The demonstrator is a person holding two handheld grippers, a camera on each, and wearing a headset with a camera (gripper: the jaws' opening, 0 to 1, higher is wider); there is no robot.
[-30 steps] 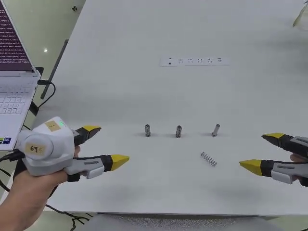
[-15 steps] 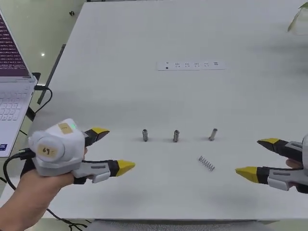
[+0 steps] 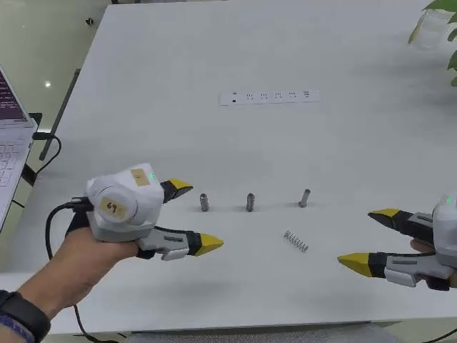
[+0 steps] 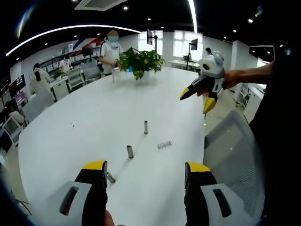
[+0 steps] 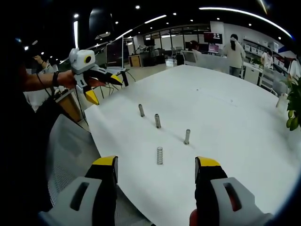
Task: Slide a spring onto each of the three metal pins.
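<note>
Three metal pins stand in a row on the white table. The left pin (image 3: pixel 204 203) and middle pin (image 3: pixel 250 202) each look wrapped by a spring; the right pin (image 3: pixel 305 198) looks bare. A loose spring (image 3: pixel 295 241) lies flat in front of the right pin, and it also appears in the right gripper view as the loose spring (image 5: pixel 159 155) and in the left gripper view as the loose spring (image 4: pixel 164 144). My left gripper (image 3: pixel 194 216) is open just left of the row, holding nothing. My right gripper (image 3: pixel 366 238) is open to the right of the spring, also holding nothing.
A white power strip (image 3: pixel 269 96) lies further back on the table (image 3: pixel 214 57). A laptop (image 3: pixel 8 136) and a black cable (image 3: pixel 50 153) are at the left edge. A plant (image 3: pixel 437 21) stands at the far right corner. The near table edge runs just below both grippers.
The head camera has shifted. My left gripper has moved right, closer to the left pin. The right gripper stays about where it was. Pins and loose spring have not moved.
</note>
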